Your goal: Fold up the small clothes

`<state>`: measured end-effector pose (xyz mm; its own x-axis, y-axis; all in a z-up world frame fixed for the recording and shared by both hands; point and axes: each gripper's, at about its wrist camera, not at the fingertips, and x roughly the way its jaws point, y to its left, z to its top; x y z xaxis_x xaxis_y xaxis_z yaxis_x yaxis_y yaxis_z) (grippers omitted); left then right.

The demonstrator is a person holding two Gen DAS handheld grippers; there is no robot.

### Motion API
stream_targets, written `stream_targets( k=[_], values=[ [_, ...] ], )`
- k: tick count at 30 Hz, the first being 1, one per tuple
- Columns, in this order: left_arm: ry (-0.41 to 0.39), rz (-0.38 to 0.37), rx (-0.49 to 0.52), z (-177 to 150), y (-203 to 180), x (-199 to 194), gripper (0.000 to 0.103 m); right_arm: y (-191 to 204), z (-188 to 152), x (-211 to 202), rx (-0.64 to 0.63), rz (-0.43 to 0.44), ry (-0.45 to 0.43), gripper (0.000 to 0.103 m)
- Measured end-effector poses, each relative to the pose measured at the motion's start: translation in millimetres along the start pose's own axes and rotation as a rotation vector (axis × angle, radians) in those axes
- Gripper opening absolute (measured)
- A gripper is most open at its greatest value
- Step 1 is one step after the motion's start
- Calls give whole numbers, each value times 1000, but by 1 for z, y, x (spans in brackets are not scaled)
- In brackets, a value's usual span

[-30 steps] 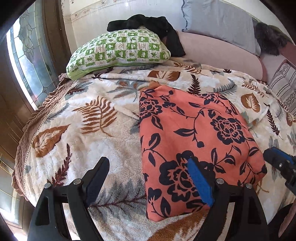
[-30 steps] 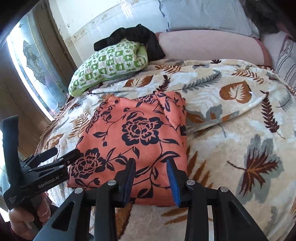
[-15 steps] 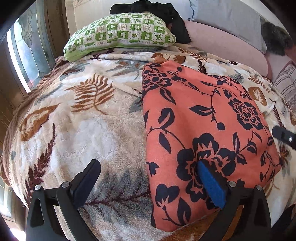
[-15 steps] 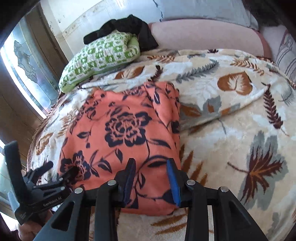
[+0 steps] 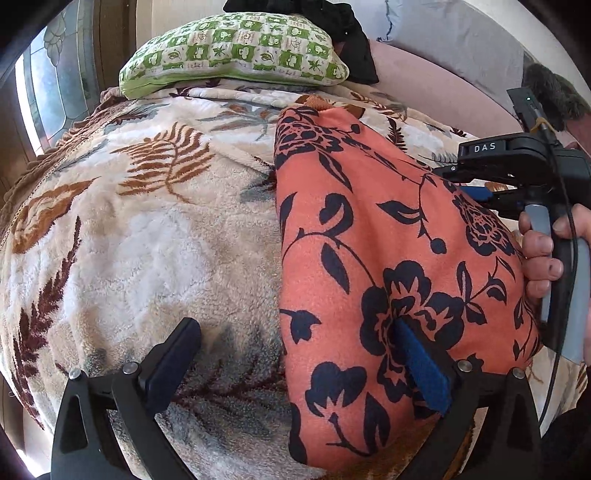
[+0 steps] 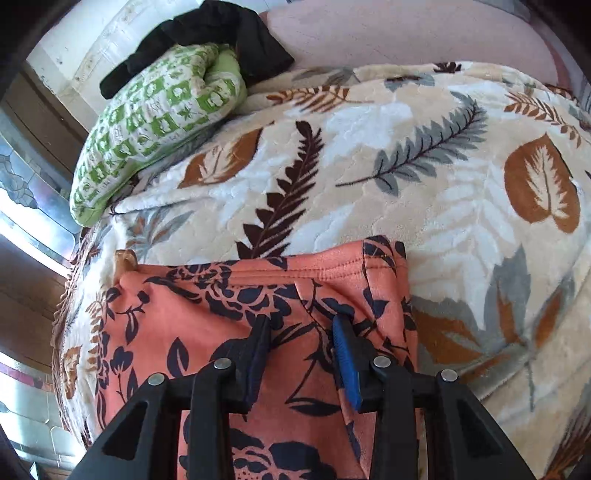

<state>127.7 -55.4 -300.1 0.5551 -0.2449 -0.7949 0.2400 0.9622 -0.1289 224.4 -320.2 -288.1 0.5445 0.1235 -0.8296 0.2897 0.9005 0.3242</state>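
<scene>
Left wrist view, nearest first: the left tool (image 5: 297,338) hangs low over the bed with its jaws spread as wide as they go, having just finished opening. Its black left finger (image 5: 173,363) sits over the leaf-print blanket (image 5: 147,240), and its blue-padded right finger (image 5: 421,369) sits over the orange floral garment (image 5: 369,240). The garment's left edge runs between the two fingers, and nothing is gripped. The garment lies folded flat on the blanket, stretching away from the near edge of the bed toward the pillows. At its right side a hand (image 5: 543,258) grips the handle of the right tool (image 5: 480,184), which reaches in over the far part of the cloth. Beyond, a green checked pillow (image 5: 236,51) rests at the head of the bed with a black garment (image 5: 343,33) draped behind it, and a grey pillow (image 5: 454,48) leans further right.

From the right wrist view, the right tool (image 6: 301,332) has its jaws partly apart, with its fingers over the garment (image 6: 184,332) just short of the stitched hem (image 6: 295,275) at the far end. Whether the pads press on the cloth or only hover above it cannot be told. Past the hem the blanket (image 6: 406,147) spreads out, then the green pillow (image 6: 155,122) and the black garment (image 6: 221,33).
</scene>
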Motion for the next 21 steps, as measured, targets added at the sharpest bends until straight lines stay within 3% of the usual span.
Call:
stream_targets(
  k=[2, 5, 11, 14, 17, 21],
  values=[
    [1, -11, -8, 1, 3, -1, 103, 1, -6, -14, -6, 9, -22, 40],
    [16, 13, -5, 8, 2, -9, 103, -1, -22, -48, -12, 18, -57, 49],
    [-167, 217, 148, 25, -23, -65, 103, 5, -77, -147, -135, 2, -208, 59],
    [-264, 227, 131, 32, -29, -108, 103, 6, -98, -190, -172, -7, -275, 60],
    [-310, 217, 100, 39, -30, -145, 103, 9, -113, -228, -165, -5, -339, 60],
    [-355, 267, 78, 47, -34, -185, 103, 19, -128, -267, -189, -29, -422, 61]
  ],
)
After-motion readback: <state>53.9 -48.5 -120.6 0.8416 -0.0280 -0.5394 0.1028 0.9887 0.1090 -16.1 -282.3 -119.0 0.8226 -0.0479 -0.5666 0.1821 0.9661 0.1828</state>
